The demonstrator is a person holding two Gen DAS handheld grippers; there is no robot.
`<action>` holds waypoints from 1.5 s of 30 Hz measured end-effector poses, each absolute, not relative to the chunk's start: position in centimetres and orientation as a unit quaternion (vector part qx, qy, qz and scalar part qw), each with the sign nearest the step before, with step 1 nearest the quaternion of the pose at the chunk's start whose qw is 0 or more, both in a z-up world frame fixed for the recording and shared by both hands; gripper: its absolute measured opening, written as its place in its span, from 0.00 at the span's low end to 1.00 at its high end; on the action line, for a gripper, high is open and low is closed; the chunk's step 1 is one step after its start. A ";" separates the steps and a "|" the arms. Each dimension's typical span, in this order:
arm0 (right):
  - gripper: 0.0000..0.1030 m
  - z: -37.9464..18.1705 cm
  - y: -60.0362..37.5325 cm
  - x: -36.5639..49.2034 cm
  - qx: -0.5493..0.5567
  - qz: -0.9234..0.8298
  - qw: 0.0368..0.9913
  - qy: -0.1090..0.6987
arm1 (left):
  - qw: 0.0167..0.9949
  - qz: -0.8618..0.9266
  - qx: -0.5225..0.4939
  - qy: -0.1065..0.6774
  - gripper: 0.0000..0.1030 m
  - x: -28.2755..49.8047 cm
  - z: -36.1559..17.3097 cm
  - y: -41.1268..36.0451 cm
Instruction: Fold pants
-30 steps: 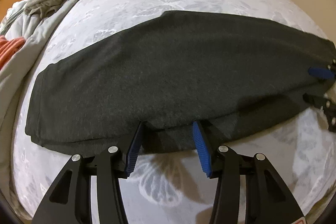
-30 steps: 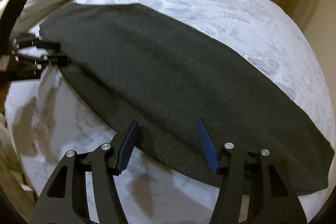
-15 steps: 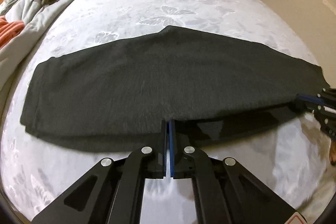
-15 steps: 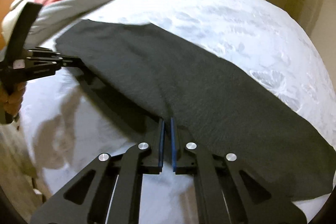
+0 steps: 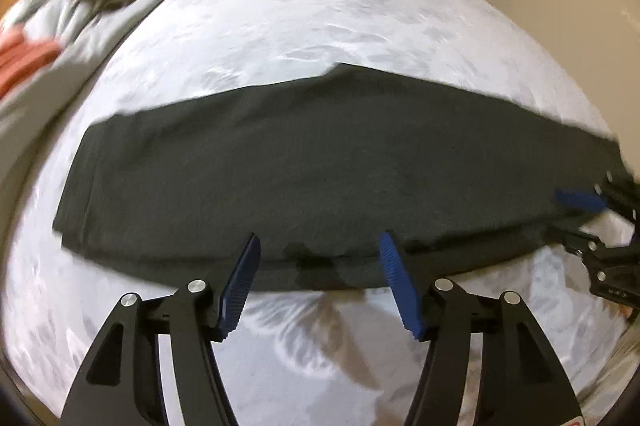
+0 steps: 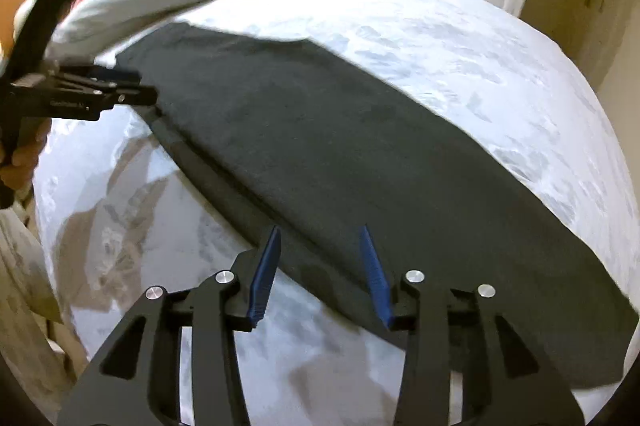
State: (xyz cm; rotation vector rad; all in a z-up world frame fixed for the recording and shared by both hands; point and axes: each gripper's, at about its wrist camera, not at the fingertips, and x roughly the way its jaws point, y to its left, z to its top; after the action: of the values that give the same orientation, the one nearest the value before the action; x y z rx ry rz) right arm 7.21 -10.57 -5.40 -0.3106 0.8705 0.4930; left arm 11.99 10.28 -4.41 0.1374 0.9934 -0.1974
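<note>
The dark grey pants are lying folded lengthwise across the white bedspread; the left gripper and right gripper are hovering wide, holding nothing, at the near edge; a shallow pinch risks catching only the top layer.

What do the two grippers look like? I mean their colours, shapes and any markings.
Both look the same. The left gripper and right gripper have black frames with triangular cut-outs and round silver bolt heads. Their fingers carry flat blue ribbed pads. A red and white label shows at the bottom edge of the left wrist view. No cables or sleeves are visible.
</note>
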 end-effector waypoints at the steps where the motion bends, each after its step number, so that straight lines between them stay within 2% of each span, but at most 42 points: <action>1: 0.38 -5.7 -9.9 7.6 -0.157 0.236 0.864 0.415 | 0.873 -0.092 0.082 0.472 0.58 12.3 -4.6 9.9; 4: 0.37 -6.7 -8.7 8.2 -0.174 0.236 0.860 0.418 | 0.864 -0.095 0.135 0.475 0.58 13.2 -6.3 8.0; 5: 0.27 -7.1 -8.6 8.4 -0.172 0.240 0.857 0.423 | 0.860 -0.099 0.147 0.479 0.56 13.2 -6.8 7.5; 6: 0.11 -7.3 -8.9 8.6 -0.167 0.242 0.855 0.428 | 0.859 -0.103 0.159 0.476 0.48 13.4 -7.3 7.0; 7: 0.08 -7.4 -9.1 9.0 -0.156 0.244 0.854 0.431 | 0.859 -0.113 0.162 0.473 0.41 13.4 -7.5 6.9; 9: 0.04 -7.0 -9.5 9.5 -0.136 0.249 0.857 0.431 | 0.852 -0.129 0.157 0.483 0.02 13.6 -7.7 6.8; 12: 0.00 -5.1 -10.0 9.3 -0.107 0.266 0.863 0.416 | 0.851 -0.143 0.118 0.492 0.00 14.0 -6.9 7.7; 15: 0.00 -3.2 -10.2 7.8 -0.097 0.298 0.858 0.407 | 0.850 -0.164 0.076 0.495 0.00 12.7 -5.1 9.0; 19: 0.00 -6.3 -9.6 6.9 -0.158 0.268 0.844 0.437 | 0.833 -0.149 0.102 0.523 0.00 11.3 -6.4 9.4; 22: 0.02 -6.1 -9.4 7.2 -0.149 0.266 0.849 0.431 | 0.833 -0.138 0.084 0.529 0.01 11.3 -6.2 10.3; 25: 0.10 -4.4 -8.9 7.2 -0.141 0.272 0.865 0.398 | 0.851 -0.135 0.060 0.504 0.13 11.0 -4.7 11.3; 27: 0.11 -4.5 -8.2 7.8 -0.143 0.270 0.866 0.396 | 0.860 -0.127 0.053 0.491 0.29 11.2 -4.1 11.4; 29: 0.11 -5.3 -7.5 8.7 -0.148 0.271 0.859 0.408 | 0.863 -0.128 0.067 0.484 0.38 11.6 -4.0 10.7; 30: 0.11 -5.8 -7.2 9.0 -0.153 0.270 0.856 0.414 | 0.863 -0.128 0.077 0.483 0.47 11.6 -4.1 10.4; 31: 0.11 -6.4 -6.8 9.2 -0.160 0.270 0.851 0.422 | 0.864 -0.124 0.101 0.478 0.52 11.6 -4.4 9.6; 32: 0.13 -6.9 -6.7 9.2 -0.167 0.269 0.848 0.424 | 0.863 -0.123 0.121 0.475 0.57 11.6 -4.6 9.1; 34: 0.33 -7.3 -6.6 8.9 -0.175 0.271 0.847 0.422 | 0.860 -0.126 0.150 0.472 0.57 11.2 -5.0 8.6; 35: 0.49 -7.2 -6.5 8.7 -0.179 0.269 0.850 0.416 | 0.859 -0.126 0.155 0.471 0.58 11.3 -5.3 8.5; 36: 0.54 -7.2 -6.5 8.4 -0.185 0.265 0.853 0.409 | 0.860 -0.123 0.156 0.470 0.58 11.5 -5.4 8.5; 38: 0.54 -7.1 -6.4 8.2 -0.195 0.270 0.856 0.396 | 0.860 -0.118 0.157 0.471 0.58 12.0 -5.9 8.4; 40: 0.48 -7.4 -6.5 8.8 -0.187 0.266 0.855 0.404 | 0.858 -0.112 0.160 0.476 0.57 12.7 -6.8 8.3; 41: 0.40 -7.5 -6.6 9.2 -0.178 0.264 0.855 0.410 | 0.855 -0.112 0.158 0.481 0.50 13.2 -7.4 8.2; 42: 0.18 -7.7 -6.8 9.6 -0.169 0.263 0.855 0.413 | 0.854 -0.115 0.153 0.483 0.37 13.5 -7.8 8.1; 43: 0.06 -7.7 -7.0 10.0 -0.153 0.269 0.854 0.419 | 0.856 -0.120 0.149 0.481 0.27 13.5 -7.8 8.1; 44: 0.05 -7.3 -7.0 10.0 -0.135 0.277 0.852 0.423 | 0.854 -0.124 0.149 0.483 0.00 13.5 -7.5 8.0; 45: 0.04 -7.0 -7.1 9.8 -0.132 0.278 0.853 0.420 | 0.850 -0.129 0.140 0.492 0.00 13.4 -7.2 8.2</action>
State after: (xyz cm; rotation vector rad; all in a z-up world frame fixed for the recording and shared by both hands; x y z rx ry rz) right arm 9.83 -7.07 -7.00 -0.2783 0.8847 0.5858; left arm 13.44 8.17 -7.22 0.2940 1.0355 -0.2720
